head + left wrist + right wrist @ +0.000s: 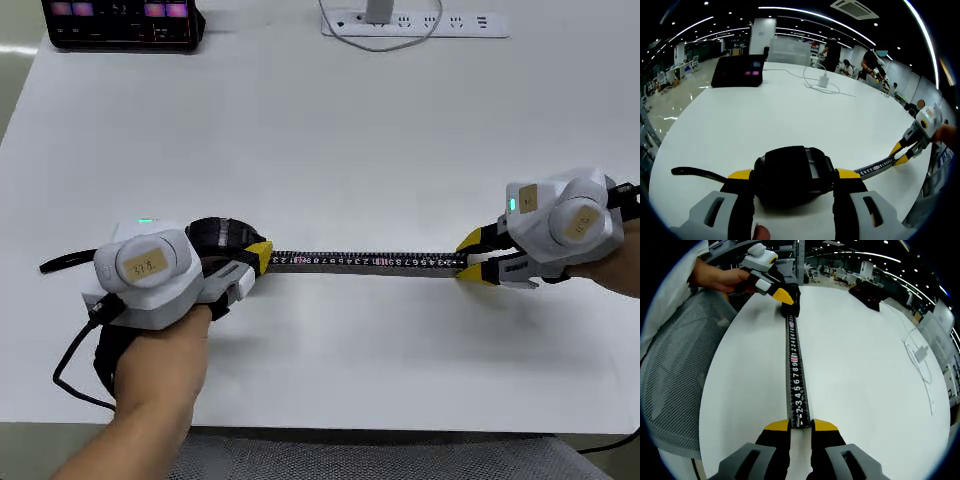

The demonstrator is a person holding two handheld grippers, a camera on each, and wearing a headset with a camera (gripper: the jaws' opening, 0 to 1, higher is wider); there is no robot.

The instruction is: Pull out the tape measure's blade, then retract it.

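Note:
A black tape measure case (222, 240) (792, 174) rests on the white table, and my left gripper (256, 258) (795, 175) is shut on it. Its dark numbered blade (368, 262) (796, 380) (875, 167) runs out flat along the table to the right. My right gripper (474, 258) (800, 425) is shut on the blade's free end, with the yellow fingertips (776, 425) pinching it. In the right gripper view the case (791, 302) and the left gripper (782, 294) sit at the blade's far end. The right gripper (904, 151) also appears in the left gripper view, at the right.
A dark tablet (122, 22) (738, 71) stands at the table's far left. A white power strip (415, 22) with a plugged charger and cable (824, 82) lies at the far edge. A black cable (75, 370) trails off the left gripper. A mesh chair (685, 370) stands by the table's near edge.

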